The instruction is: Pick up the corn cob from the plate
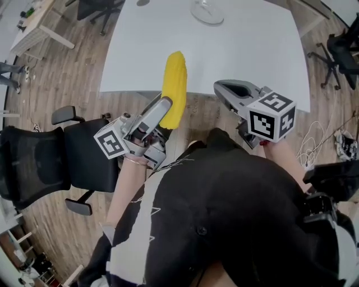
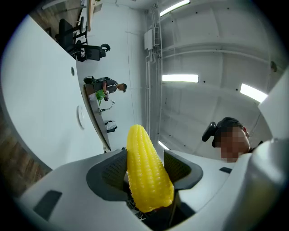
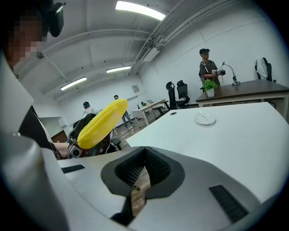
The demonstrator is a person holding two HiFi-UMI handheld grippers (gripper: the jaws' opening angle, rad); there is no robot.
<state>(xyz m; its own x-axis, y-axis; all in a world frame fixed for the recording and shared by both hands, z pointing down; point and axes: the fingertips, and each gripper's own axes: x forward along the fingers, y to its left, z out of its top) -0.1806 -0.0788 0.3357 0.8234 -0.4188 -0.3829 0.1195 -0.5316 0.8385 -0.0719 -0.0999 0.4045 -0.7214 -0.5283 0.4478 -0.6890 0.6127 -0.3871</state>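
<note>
The yellow corn cob (image 1: 175, 84) is lifted off the table and stands up between the jaws of my left gripper (image 1: 162, 107), which is shut on its lower end. In the left gripper view the corn cob (image 2: 147, 173) fills the gap between the two dark pads (image 2: 109, 173) and points away from me. The clear plate (image 1: 206, 12) lies bare at the table's far edge; the same plate (image 3: 204, 118) shows far off in the right gripper view. My right gripper (image 1: 222, 87) hovers at the table's near edge, jaws shut on nothing.
The white table (image 1: 241, 50) spreads ahead of both grippers. A black office chair (image 1: 50, 154) stands to my left on the wood floor, and white cables (image 1: 314, 147) lie at the right. More chairs and desks stand beyond, with people at a far desk (image 3: 246, 88).
</note>
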